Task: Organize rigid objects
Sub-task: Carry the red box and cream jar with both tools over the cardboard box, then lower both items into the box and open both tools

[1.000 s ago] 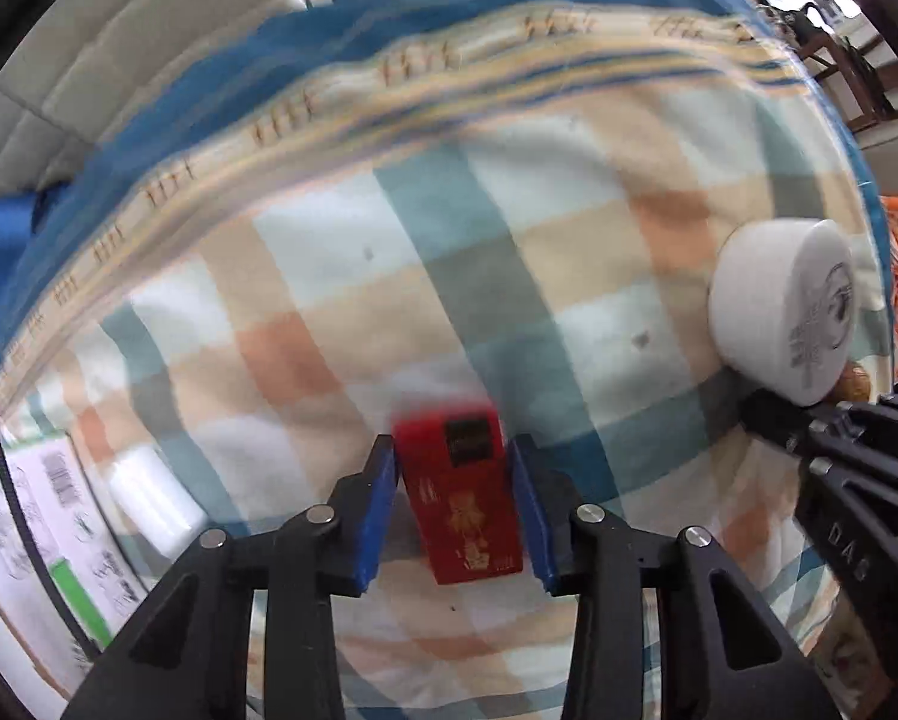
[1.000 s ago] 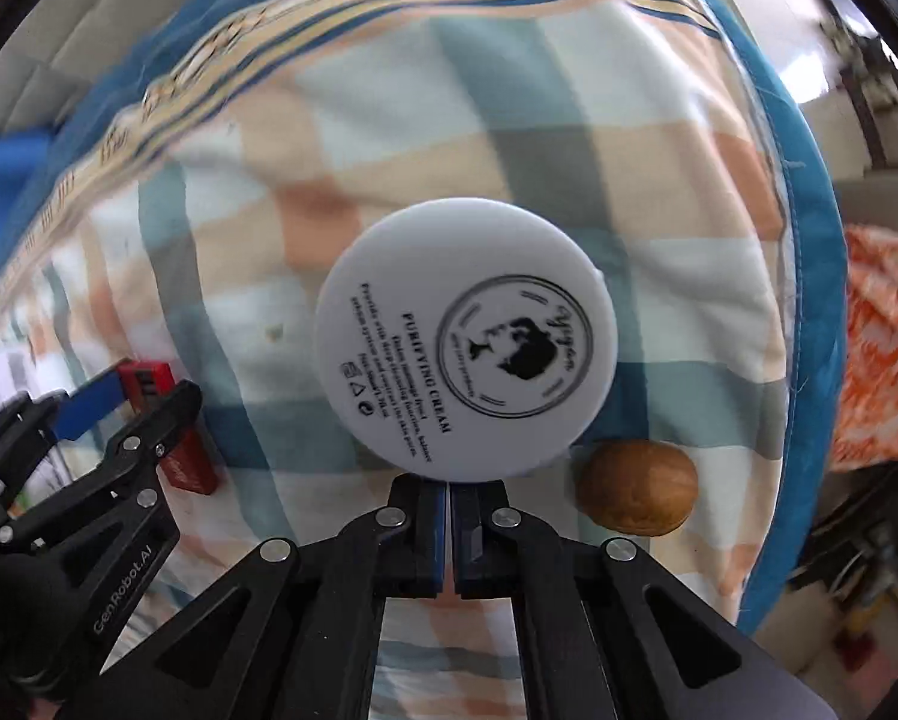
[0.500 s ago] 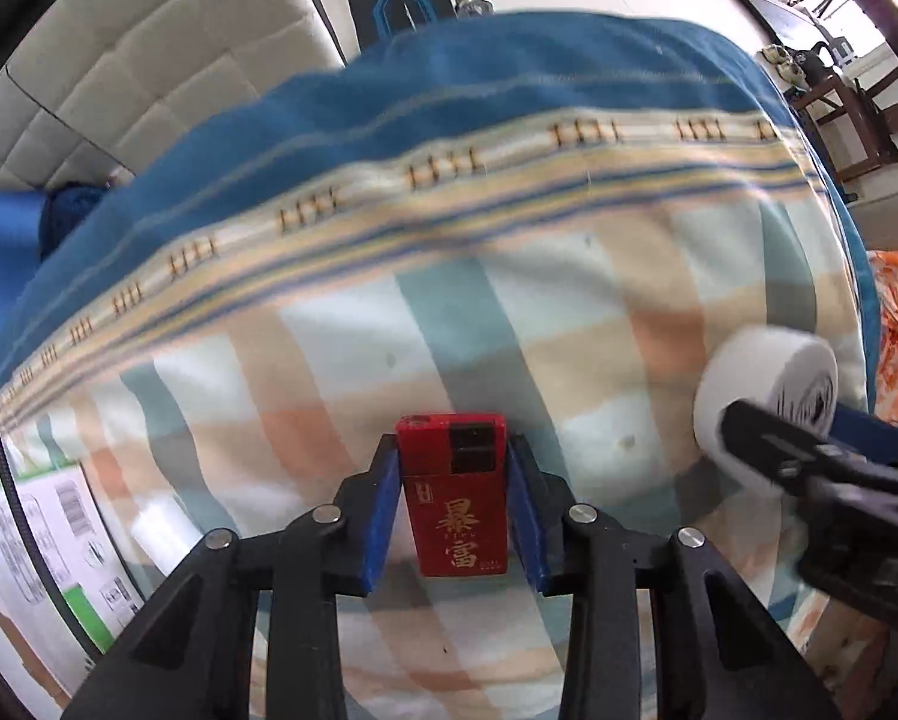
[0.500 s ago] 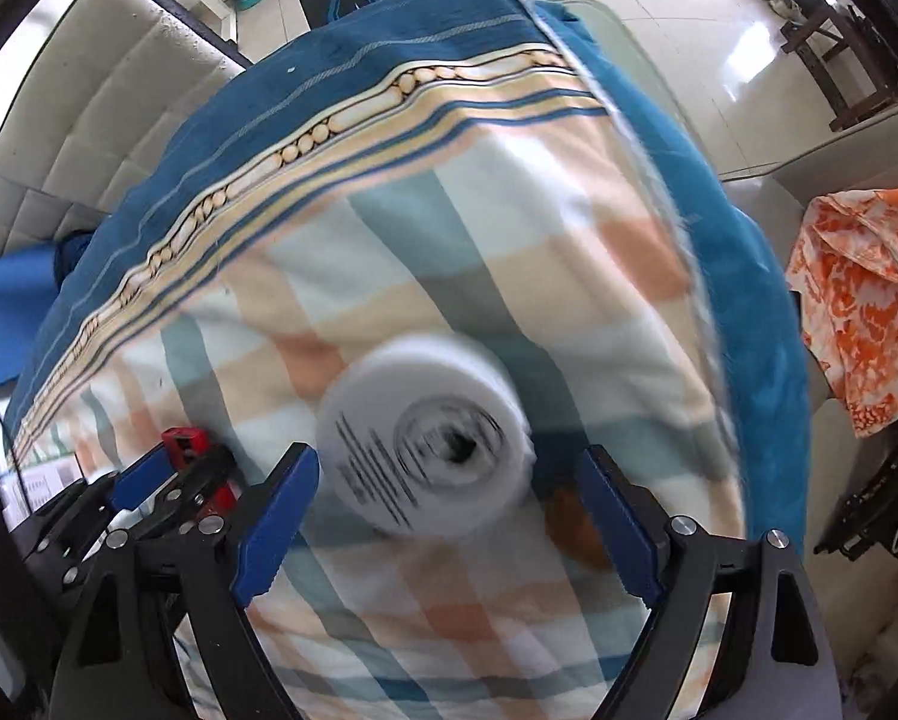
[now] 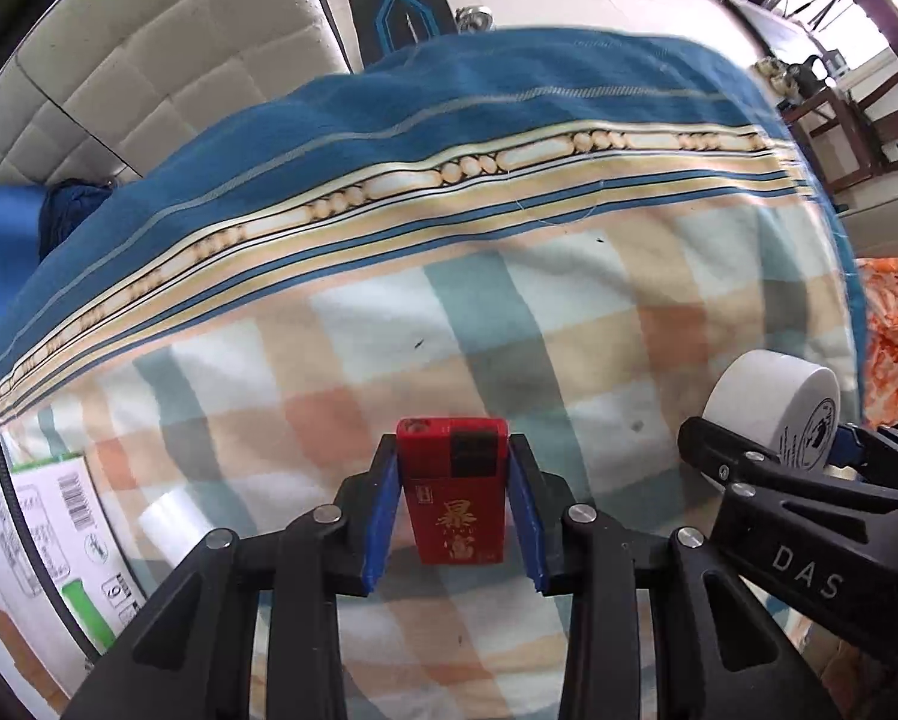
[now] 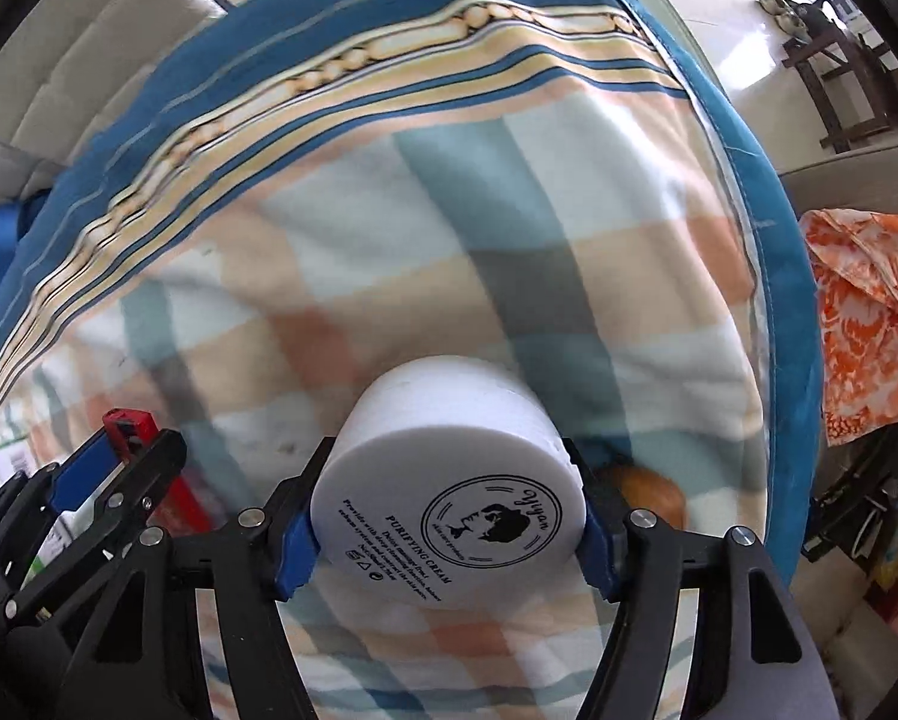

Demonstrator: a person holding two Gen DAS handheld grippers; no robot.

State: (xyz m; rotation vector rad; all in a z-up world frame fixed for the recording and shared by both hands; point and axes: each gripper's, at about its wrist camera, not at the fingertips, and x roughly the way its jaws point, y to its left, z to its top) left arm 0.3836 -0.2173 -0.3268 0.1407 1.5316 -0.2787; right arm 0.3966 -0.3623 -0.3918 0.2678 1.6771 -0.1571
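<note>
The left gripper (image 5: 451, 513) reaches forward over a checked blanket (image 5: 508, 324), its blue-padded jaws pressed against both long sides of a red lighter (image 5: 451, 492). The lighter is a flat, glossy rectangular block with gold characters on its face; its long axis runs straight ahead along the fingers, with the black-and-red cap end pointing away from the camera. To the right of the lighter, the right gripper (image 6: 446, 516) comes in at an angle, its black frame lettered "DAS" in the left wrist view. Its jaws are spread fairly wide and clamp the curved wall of a white cream jar (image 6: 449, 480), a smooth, matte, squat cylinder. The jar lies on its side, its axis along the fingers, so one flat round end, printed with a portrait logo and "PURIFYING CREAM", faces the camera. The blanket is soft fleece in teal, peach and orange squares with a blue striped border. A round brown object (image 6: 649, 489) sits on it just right of the jar, partly hidden.
</note>
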